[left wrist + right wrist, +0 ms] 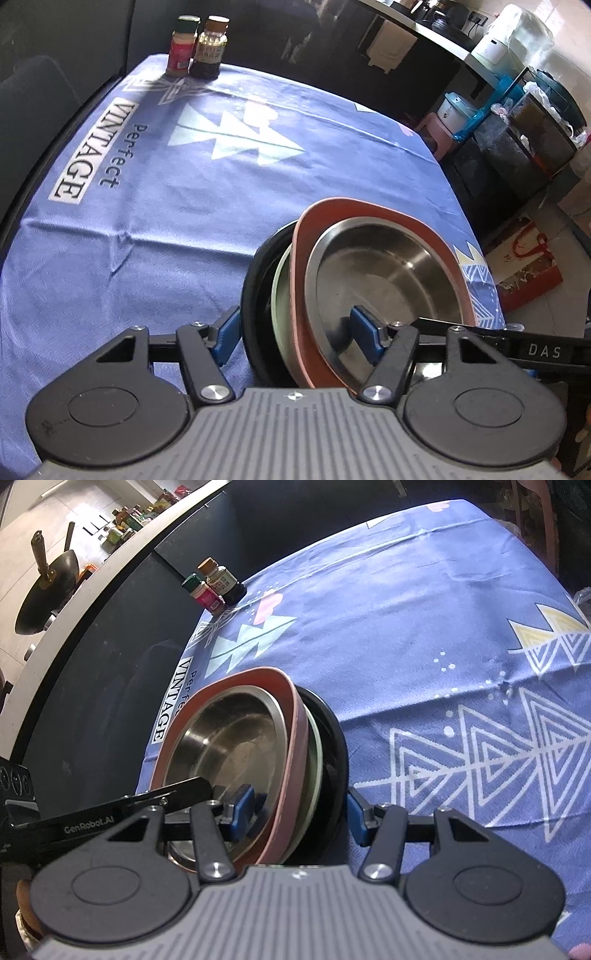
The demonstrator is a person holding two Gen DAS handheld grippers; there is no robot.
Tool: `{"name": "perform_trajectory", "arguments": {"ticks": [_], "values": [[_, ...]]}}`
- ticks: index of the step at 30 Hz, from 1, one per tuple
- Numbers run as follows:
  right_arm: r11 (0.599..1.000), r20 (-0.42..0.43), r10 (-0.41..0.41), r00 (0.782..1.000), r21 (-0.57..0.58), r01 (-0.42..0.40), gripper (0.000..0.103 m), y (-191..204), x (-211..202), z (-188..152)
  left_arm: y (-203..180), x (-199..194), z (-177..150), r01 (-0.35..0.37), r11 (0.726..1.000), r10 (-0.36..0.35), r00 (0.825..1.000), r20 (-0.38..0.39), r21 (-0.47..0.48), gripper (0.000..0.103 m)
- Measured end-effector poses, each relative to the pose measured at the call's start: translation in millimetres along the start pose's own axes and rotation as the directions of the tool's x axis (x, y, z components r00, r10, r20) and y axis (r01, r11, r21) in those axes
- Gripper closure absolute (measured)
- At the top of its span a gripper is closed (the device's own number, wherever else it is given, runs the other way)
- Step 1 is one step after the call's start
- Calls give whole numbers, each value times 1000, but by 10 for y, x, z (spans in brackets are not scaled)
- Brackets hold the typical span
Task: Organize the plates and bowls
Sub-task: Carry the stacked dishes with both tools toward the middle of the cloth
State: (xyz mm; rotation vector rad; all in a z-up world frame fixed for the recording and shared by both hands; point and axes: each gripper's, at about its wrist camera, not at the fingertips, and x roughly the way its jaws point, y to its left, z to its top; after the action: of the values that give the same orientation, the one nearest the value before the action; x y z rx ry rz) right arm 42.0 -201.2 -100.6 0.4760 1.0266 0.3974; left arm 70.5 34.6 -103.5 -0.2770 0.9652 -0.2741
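Four dishes make up the stack I see between my grippers: a steel bowl [384, 273] nests in a pink plate [373, 221], behind that is a pale green dish [279, 295] showing only its rim, and outermost is a black dish [255, 295]. I see nothing inside the steel bowl; its inside is dull and a little smudged. The pink plate is squarish with rounded corners, the others round.

The whole stack stands on edge, tilted up off the blue cloth [147, 229], near the table's edge. In the left wrist view the bowl's mouth faces right; in the right wrist view it faces left, toward the dark cabinet [110, 686].

My left gripper [299, 332] has its jaws spread across the stack, one blue pad [225, 332] outside the black dish and the other inside the steel bowl, so it clamps the stack. My right gripper [299, 812] does the same from the other side, one pad [242, 805] in the bowl and one against the black dish [332, 746].

Two spice jars [197, 48] stand together at the cloth's far corner, well apart from the stack.
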Motion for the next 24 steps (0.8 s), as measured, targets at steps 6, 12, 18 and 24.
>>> {"name": "perform_trajectory", "arguments": {"ticks": [6, 12, 18, 24], "values": [[1000, 5, -21, 1000, -19, 21, 69, 60, 0, -5, -15, -36, -15, -9, 1000, 9, 1000, 14, 15, 47], [999, 11, -32, 999, -36, 32, 69, 87, -1, -4, -30, -40, -14, -14, 1000, 14, 1000, 12, 10, 47], [999, 27, -36, 999, -37, 37, 69, 91, -18, 34, -69, -39, 20, -19, 1000, 18, 1000, 22, 24, 47], [998, 44, -37, 998, -43, 39, 69, 102, -24, 166, -101, -19, 155, -16, 999, 15, 999, 30, 31, 47]]}}
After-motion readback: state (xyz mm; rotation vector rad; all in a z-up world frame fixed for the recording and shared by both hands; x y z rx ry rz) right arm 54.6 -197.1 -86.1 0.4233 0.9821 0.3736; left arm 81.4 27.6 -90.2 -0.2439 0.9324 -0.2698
